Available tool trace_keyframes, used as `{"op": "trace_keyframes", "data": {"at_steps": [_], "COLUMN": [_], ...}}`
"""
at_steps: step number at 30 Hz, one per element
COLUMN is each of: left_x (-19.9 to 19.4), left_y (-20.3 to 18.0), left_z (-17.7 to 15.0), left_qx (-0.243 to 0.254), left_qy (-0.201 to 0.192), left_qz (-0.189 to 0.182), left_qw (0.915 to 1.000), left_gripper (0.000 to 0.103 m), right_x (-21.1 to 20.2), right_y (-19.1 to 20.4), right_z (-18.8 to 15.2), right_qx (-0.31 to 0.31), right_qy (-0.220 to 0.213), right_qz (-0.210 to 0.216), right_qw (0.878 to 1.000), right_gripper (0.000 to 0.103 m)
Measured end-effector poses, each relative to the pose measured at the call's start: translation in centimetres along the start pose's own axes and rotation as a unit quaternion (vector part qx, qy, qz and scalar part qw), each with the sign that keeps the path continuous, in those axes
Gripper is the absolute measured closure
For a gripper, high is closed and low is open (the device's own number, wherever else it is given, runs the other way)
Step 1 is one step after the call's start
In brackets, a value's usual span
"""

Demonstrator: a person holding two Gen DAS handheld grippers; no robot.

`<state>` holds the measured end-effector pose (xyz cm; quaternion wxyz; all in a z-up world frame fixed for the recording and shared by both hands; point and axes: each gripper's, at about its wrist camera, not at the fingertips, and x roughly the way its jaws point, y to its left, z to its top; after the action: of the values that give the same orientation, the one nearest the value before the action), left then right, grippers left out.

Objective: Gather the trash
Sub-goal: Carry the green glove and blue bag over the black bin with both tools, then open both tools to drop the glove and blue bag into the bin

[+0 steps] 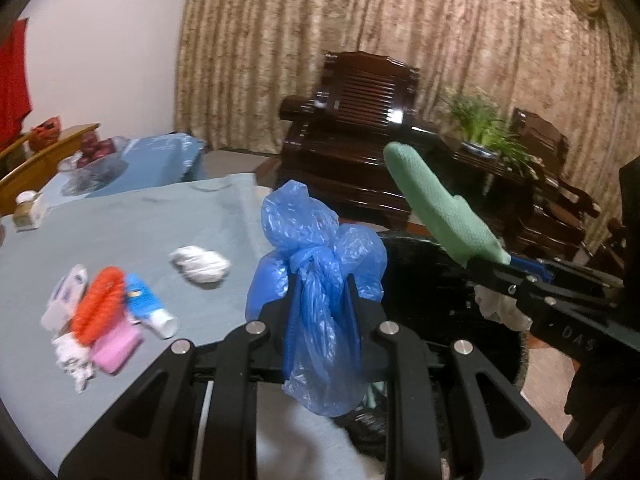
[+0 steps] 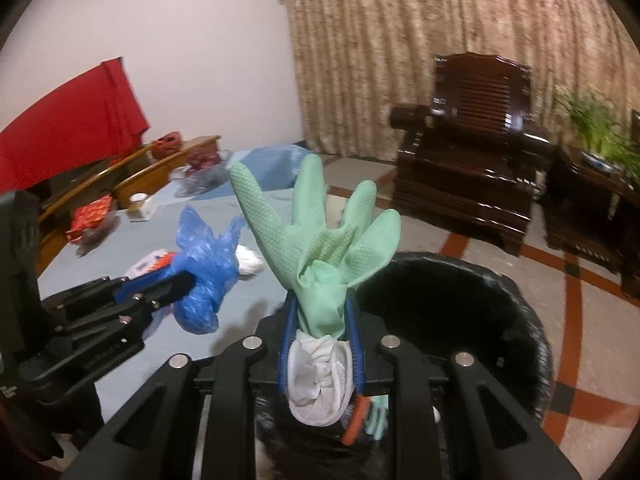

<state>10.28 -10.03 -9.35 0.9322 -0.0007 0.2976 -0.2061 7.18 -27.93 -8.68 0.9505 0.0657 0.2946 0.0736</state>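
I am looking into a home, a sitting or dining room by the furniture; heavy beige curtains [image 1: 360, 32] cover the far wall; a carved dark wooden armchair [image 2: 476, 136] stands on a tiled floor [image 2: 576, 280] with red lines; a potted green plant [image 1: 484, 128] sits on a dark side table; nearer me a table under a pale blue cloth [image 1: 132, 232] carries household clutter; a red cloth [image 2: 68, 120] hangs by the white wall.
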Motion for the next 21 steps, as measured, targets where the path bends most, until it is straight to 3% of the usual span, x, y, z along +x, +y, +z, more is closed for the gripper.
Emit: {"op": "trace_keyframes", "data": {"at_steps": [8,10,13,17,21], "left_x": [3.5,4.3,4.9,5.0,4.8], "left_y": [-3.9,-4.7,-5.3,-5.2,-4.5], "left_z": [-0.5,-0.9,-1.3,-1.4,-1.3], "left_qx": [0.024,0.030,0.039,0.041,0.035], "left_qy": [0.027,0.035,0.038,0.039,0.039], "left_qz": [-0.049,-0.059,-0.064,-0.066,-0.060], "left_qw": [0.9981,0.9972,0.9964,0.9962,0.9968], "left_gripper": [0.081,0.076,0.057,0.042,0.035], "right_x": [0.2,0.5,0.8,0.8,0.3], "right_y": [-4.5,-5.3,-6.3,-7.3,-7.4], "right_z": [-2.3,-2.6,-3.2,-3.6,-3.5], "right_qx": [0.037,0.043,0.050,0.057,0.060], "right_qy": [0.021,0.027,0.037,0.040,0.027], "right_qz": [-0.046,-0.056,-0.069,-0.086,-0.098], "right_qw": [0.998,0.997,0.996,0.994,0.993], "right_gripper": [0.080,0.080,0.074,0.061,0.025]}}
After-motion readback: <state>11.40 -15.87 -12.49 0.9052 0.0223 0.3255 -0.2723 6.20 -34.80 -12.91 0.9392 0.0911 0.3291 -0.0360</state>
